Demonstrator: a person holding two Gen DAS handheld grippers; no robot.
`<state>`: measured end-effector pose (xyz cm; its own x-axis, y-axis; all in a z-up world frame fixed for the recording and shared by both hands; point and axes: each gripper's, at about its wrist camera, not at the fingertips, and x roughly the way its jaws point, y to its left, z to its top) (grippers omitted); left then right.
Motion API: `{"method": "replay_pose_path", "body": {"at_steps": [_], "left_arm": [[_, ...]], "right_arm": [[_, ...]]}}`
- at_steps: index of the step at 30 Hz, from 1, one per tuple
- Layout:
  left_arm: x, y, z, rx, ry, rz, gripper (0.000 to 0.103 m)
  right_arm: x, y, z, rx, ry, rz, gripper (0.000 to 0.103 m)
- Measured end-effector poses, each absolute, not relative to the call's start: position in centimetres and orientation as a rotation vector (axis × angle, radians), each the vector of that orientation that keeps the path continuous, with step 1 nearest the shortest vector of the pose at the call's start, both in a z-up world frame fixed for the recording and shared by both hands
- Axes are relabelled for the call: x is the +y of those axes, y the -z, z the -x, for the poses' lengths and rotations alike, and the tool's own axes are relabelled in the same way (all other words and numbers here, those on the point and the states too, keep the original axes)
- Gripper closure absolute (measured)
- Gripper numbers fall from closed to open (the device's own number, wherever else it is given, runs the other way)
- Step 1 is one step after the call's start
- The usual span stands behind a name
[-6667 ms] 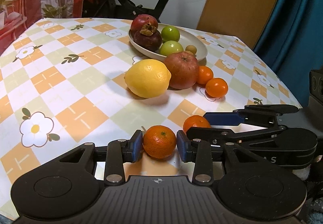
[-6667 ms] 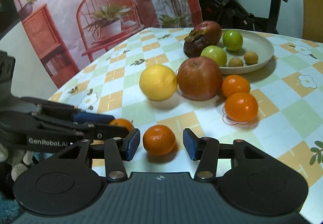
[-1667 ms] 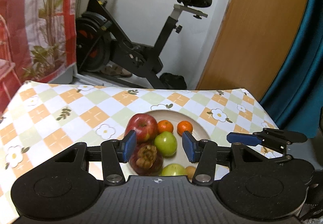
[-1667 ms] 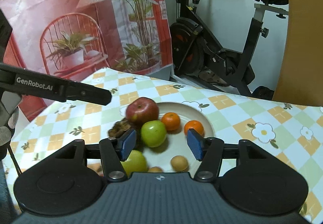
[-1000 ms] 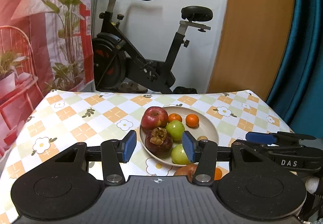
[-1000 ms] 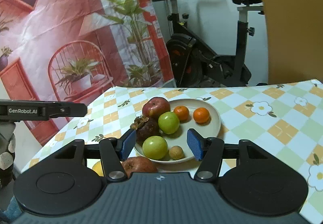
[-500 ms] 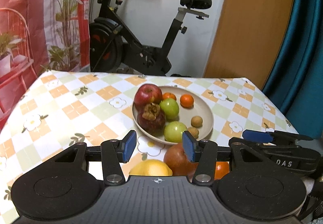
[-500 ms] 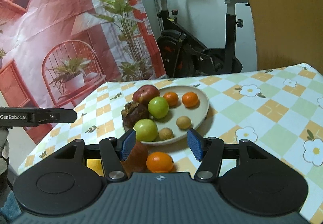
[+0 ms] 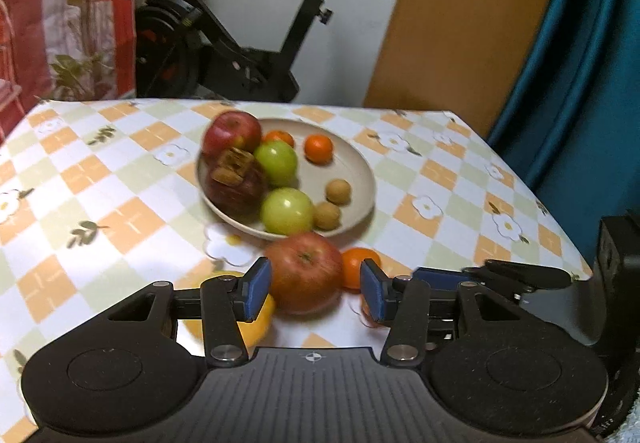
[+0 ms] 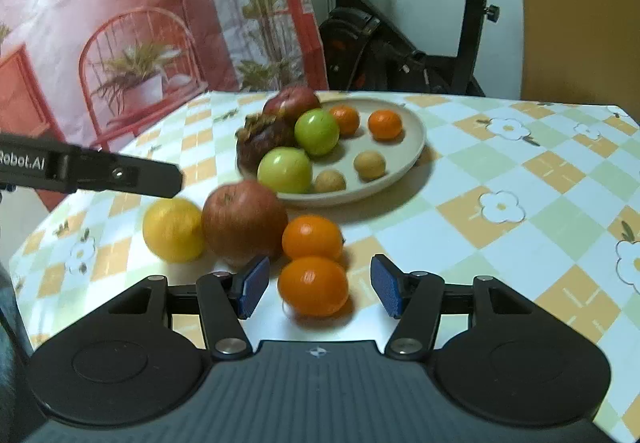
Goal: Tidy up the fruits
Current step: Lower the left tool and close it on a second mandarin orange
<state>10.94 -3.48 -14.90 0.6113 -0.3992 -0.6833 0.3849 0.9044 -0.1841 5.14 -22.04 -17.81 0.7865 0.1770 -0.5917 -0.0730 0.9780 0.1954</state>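
While most fruit already sits on the plate near the table's far edge, four pieces remain on the cloth just in front of it: a lemon, an apple and two oranges, likely awaiting their turn. Left gripper: spread, empty, its blue pads framing the apple without visibly touching it. Right gripper: spread wider, empty, with the nearer orange between its pads, a clear gap either side, apparently lined up for a pickup.

Glossy wipe-clean tablecloth, matt beige plate, shiny-skinned tangerines, matt blk plastic gripper bodies.
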Motion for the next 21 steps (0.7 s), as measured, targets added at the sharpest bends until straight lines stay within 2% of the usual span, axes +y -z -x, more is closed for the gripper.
{"method": "replay_pose_path", "body": {"at_steps": [3,7,12,21], "left_arm": [[-4.3,15.4,-10.9,0.813,0.483,0.019,0.056],[-5.4,16.3,-11.2,0.853,0.518,0.038,0.056],[-7.1,17.7,-11.8,0.916,0.559,0.06,0.056],[-9.2,19.7,-12.8,0.96,0.545,0.064,0.056]], "right_arm": [[-21.9,18.2,-5.3,0.658,-0.144,-0.164,0.043],[-21.9,18.7,-5.6,0.675,-0.151,-0.158,0.043],[-21.5,19.2,-5.4,0.688,-0.18,-0.126,0.051],[-22.0,19.4,-5.2,0.674,-0.197,-0.131,0.053]]}}
